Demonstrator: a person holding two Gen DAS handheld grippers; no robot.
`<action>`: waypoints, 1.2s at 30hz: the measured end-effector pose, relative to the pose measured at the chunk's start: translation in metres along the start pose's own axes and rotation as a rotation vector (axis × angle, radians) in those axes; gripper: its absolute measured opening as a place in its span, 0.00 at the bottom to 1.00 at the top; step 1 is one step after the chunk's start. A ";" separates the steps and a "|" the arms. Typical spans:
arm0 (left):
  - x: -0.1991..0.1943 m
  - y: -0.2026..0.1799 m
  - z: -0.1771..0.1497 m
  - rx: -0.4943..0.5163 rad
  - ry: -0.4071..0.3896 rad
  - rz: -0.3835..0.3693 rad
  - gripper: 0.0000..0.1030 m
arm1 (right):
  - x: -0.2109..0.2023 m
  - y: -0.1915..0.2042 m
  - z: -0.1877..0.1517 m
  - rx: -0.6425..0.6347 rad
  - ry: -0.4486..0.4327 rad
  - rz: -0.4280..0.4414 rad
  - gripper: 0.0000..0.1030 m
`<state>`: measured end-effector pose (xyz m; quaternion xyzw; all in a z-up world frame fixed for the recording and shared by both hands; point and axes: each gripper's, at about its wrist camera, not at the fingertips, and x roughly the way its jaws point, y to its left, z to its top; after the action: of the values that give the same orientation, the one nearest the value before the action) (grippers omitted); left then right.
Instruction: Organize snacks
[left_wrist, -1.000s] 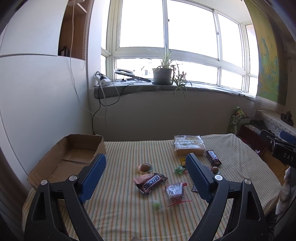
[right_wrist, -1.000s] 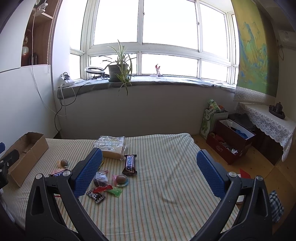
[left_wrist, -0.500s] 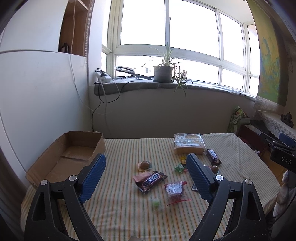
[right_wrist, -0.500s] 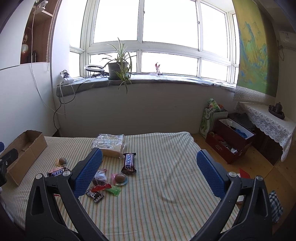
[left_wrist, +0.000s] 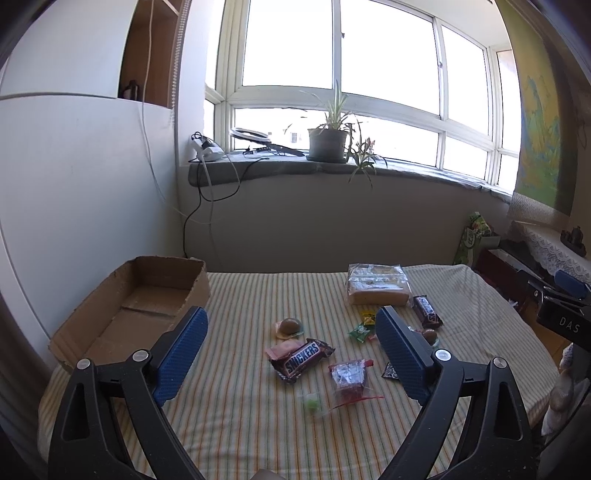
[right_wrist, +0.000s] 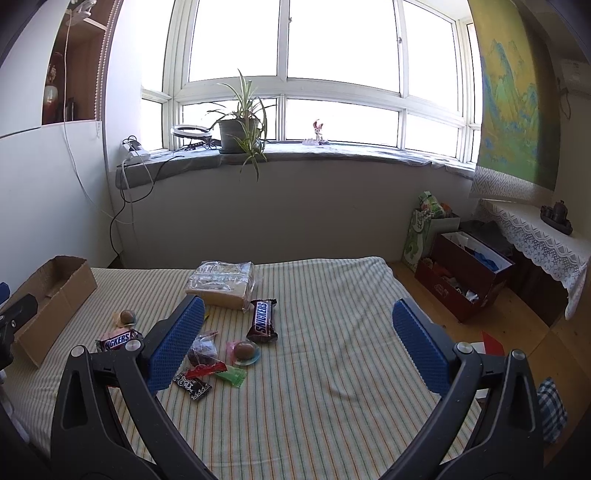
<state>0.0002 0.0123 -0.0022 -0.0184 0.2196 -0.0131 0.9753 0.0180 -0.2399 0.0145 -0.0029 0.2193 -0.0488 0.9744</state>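
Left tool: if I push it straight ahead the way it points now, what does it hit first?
Probably the Snickers bar, lying on the striped cloth between the open left tool's fingers. Nothing shows in the air before it, though depth through the fisheye is uncertain.

A potted plant (right_wrist: 240, 136) stands on the grey windowsill (right_wrist: 332, 153) in the upper middle of the right view, with a ring light (right_wrist: 190, 132) to its left and a small figurine (right_wrist: 317, 133) to its right. A landscape painting (right_wrist: 511, 99) hangs at upper right. Below it, at right, a lace-covered side table (right_wrist: 535, 236) stands by a dark red box (right_wrist: 461, 280) on the wooden floor. Cables (left_wrist: 207, 199) hang down the wall in the left view.
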 end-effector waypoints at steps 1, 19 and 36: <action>0.000 0.001 0.000 -0.002 0.001 0.001 0.90 | 0.000 0.000 0.000 0.000 0.000 0.000 1.00; 0.004 0.001 -0.002 -0.004 0.011 -0.006 0.90 | 0.005 0.001 -0.006 0.003 0.014 0.008 1.00; 0.027 0.014 -0.025 -0.041 0.127 -0.054 0.89 | 0.029 -0.010 -0.023 -0.022 0.096 0.184 1.00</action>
<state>0.0140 0.0250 -0.0373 -0.0435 0.2806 -0.0358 0.9582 0.0327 -0.2520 -0.0185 0.0089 0.2657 0.0434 0.9630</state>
